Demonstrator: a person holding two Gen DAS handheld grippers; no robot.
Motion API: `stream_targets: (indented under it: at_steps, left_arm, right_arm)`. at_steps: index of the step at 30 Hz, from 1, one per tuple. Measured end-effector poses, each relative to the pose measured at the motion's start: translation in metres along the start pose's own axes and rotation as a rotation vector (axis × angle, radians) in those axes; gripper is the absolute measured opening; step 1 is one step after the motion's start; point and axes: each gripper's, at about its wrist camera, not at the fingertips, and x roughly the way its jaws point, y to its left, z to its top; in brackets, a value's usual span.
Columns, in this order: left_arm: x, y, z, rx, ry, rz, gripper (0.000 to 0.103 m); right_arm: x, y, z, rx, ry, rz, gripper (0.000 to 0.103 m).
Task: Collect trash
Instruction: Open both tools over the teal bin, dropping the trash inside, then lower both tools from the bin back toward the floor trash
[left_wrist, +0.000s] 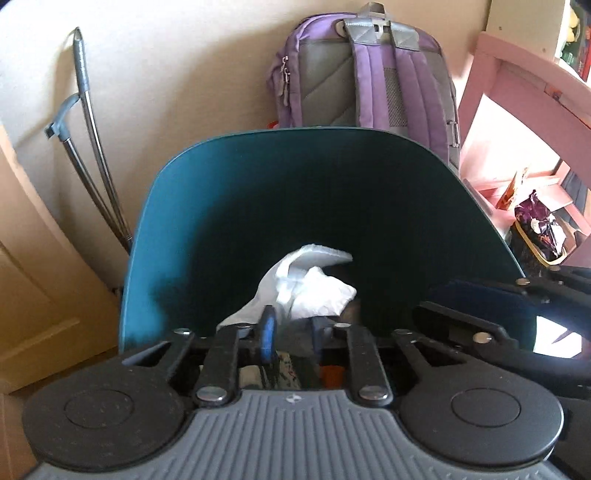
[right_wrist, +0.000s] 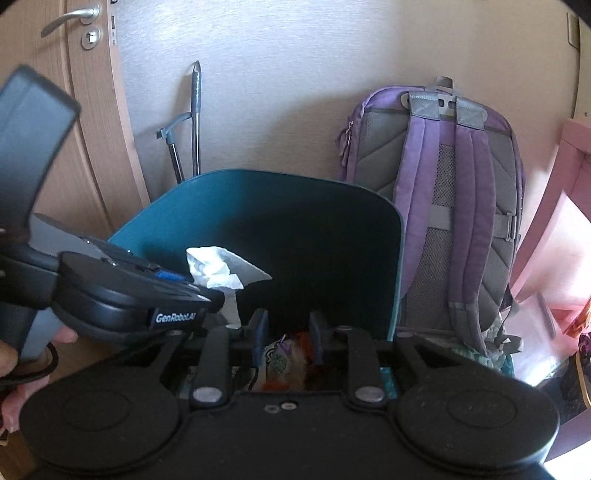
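A teal bin stands open on the floor in front of both grippers, its tall teal panel upright behind the opening. My left gripper hangs over the bin, jaws a little apart, with a crumpled white tissue lying loosely at its fingertips. In the right wrist view the same tissue sticks out beyond the tip of the left gripper on the left. My right gripper is also over the bin, jaws apart. Through the gap I see a printed wrapper and orange scraps down in the bin.
A purple backpack leans on the wall right behind the bin. Metal crutches stand in the corner by a wooden door. Pink furniture and a bag of oddments crowd the right side.
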Motion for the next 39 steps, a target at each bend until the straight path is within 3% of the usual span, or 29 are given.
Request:
stream_targets:
  at_steps: [3,5,14,23,27,34,39]
  left_arm:
    - [-0.009,-0.001,-0.004,-0.001,-0.027,0.01,0.057]
    - [-0.018,-0.003,-0.007,-0.002,-0.049,0.001,0.063]
    - [-0.073,-0.015,-0.021,-0.006,-0.116,-0.026,0.072]
    - [-0.123,-0.03,-0.048,0.02,-0.164,-0.044,0.075]
    - [-0.14,-0.03,-0.064,0.026,-0.192,-0.044,0.082]
    - [-0.151,-0.023,-0.097,0.025,-0.212,-0.051,0.083]
    - [-0.146,-0.014,-0.122,0.007,-0.211,-0.044,0.1]
  right_arm:
    - [-0.01,0.0,-0.001,-0.001,-0.011,0.001,0.027]
    - [-0.018,-0.001,-0.001,0.003,-0.018,0.002,0.028]
    - [-0.07,0.009,-0.01,-0.002,-0.057,0.008,0.043]
    - [-0.117,0.01,-0.026,0.018,-0.075,0.023,0.046]
    - [-0.133,0.01,-0.037,0.012,-0.085,0.026,0.051]
    - [-0.145,0.003,-0.062,0.038,-0.077,0.039,0.058]
    - [-0.139,-0.001,-0.086,0.034,-0.048,0.032,0.059]
